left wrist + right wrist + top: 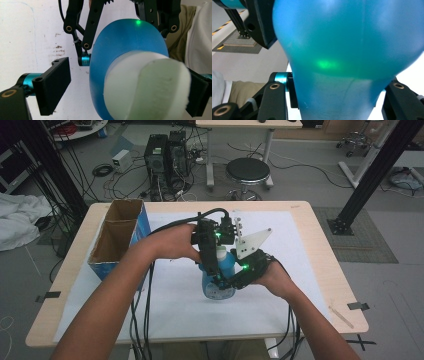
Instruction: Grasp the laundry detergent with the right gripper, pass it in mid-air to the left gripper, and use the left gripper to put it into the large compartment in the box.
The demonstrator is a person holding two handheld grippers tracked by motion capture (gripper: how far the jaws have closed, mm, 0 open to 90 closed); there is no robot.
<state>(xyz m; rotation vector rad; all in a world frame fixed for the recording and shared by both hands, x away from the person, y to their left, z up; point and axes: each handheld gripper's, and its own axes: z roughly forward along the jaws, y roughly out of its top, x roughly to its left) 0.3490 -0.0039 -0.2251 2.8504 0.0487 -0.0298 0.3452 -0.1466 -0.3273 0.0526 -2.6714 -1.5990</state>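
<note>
Near the middle of the white sheet covering the table, a blue bottle with a white cap is held between both grippers, well right of the open cardboard box at the left edge. The right gripper grips the bottle's lower body: in its own view the jaws stand tight on either side of the narrowing blue wall. The left gripper comes down over the cap end, and its jaws stand parted. One black pad sits well clear of the cap on one side, while the other looks to touch or nearly touch it, though the cap hides that contact.

The step in hand is probably seizing the cap to twist it. To do it well, shift the left gripper sideways until the cap sits midway between the pads, then close squarely on its ribbed side. Keep the right grip firm, since the smooth, rounded bottle could spin or slip under torque.
</note>
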